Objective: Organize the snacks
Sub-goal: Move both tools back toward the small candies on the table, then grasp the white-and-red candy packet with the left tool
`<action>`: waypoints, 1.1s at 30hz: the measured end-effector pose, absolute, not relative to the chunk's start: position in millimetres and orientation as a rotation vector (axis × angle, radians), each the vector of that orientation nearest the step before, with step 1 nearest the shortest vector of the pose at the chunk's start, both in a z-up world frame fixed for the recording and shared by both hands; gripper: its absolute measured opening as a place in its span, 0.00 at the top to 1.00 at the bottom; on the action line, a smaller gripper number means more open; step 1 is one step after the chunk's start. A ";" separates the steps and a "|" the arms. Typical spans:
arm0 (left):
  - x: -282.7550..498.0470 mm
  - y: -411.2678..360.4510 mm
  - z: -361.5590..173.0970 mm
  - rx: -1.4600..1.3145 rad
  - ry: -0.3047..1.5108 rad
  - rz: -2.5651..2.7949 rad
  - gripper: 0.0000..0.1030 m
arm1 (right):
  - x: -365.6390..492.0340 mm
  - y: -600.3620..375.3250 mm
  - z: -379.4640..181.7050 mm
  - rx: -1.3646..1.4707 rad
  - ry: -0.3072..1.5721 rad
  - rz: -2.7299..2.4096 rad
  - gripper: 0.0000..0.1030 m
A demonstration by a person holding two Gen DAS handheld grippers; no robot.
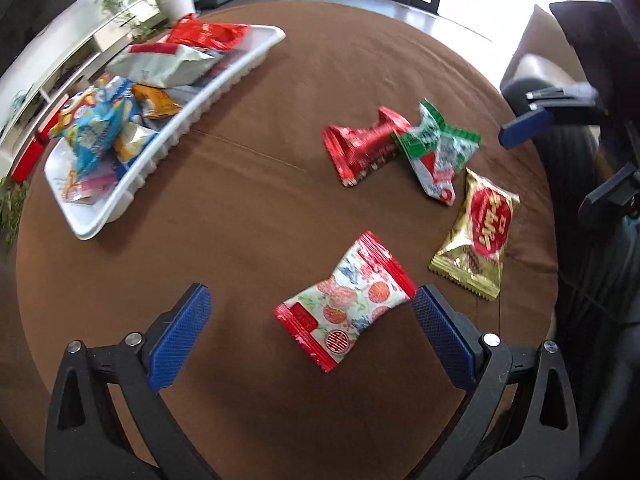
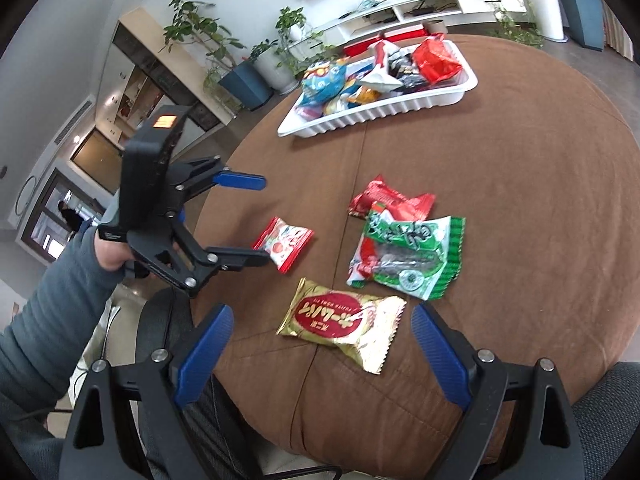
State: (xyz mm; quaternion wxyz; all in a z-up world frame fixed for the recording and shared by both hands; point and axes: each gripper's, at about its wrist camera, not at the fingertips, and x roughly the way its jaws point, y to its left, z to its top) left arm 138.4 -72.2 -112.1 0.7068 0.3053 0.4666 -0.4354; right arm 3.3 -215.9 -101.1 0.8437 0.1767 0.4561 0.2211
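Tongs point(image 1: 312, 336) wide around floral packet point(image 1: 346, 304), gold packet point(image 1: 478, 234) seemingly just beside.

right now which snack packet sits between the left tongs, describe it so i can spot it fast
On the round brown table, look away from the white tray of snacks to the four loose packets nearer the edge. The one alone, closest to the open left tongs, is the floral packet: white with red fruit prints and red crimped ends, unlike the gold packet, the green packet and the plain red packet.
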 end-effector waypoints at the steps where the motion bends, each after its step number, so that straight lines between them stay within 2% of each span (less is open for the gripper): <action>1: 136.1 -73.7 -114.6 0.700 1.034 -0.981 0.01 | 3.1 -213.9 -101.4 0.360 0.968 0.471 0.09; 8: 131.4 -82.0 -123.1 0.737 1.056 -1.061 0.04 | 3.3 -210.3 -104.5 0.323 0.995 0.495 0.10; 10: 131.8 -86.1 -127.3 0.738 1.092 -1.080 0.19 | 3.3 -210.6 -104.9 0.323 0.998 0.493 0.10; 14: 127.2 -87.2 -126.3 0.746 1.089 -1.090 0.25 | 3.1 -211.9 -105.8 0.321 1.004 0.492 0.10; 16: 127.0 -85.3 -123.3 0.737 1.094 -1.080 0.35 | 4.5 -212.1 -106.8 0.321 1.010 0.489 0.10; 18: 127.7 -82.4 -121.0 0.720 1.101 -1.058 0.39 | 5.9 -211.1 -107.5 0.319 1.014 0.488 0.10; 23: 119.1 -81.2 -118.2 0.743 1.086 -1.038 0.42 | 6.9 -205.0 -107.5 0.272 1.022 0.501 0.11; 25: 120.4 -84.1 -117.1 0.730 1.097 -1.016 0.55 | 8.3 -202.0 -105.9 0.231 1.024 0.515 0.12; 27: 121.7 -87.7 -118.4 0.709 1.113 -0.993 0.61 | 10.9 -198.3 -103.0 0.168 1.017 0.536 0.13; 33: 118.5 -91.7 -117.4 0.645 1.163 -0.909 0.61 | 15.0 -170.7 -94.6 -0.160 0.978 0.709 0.16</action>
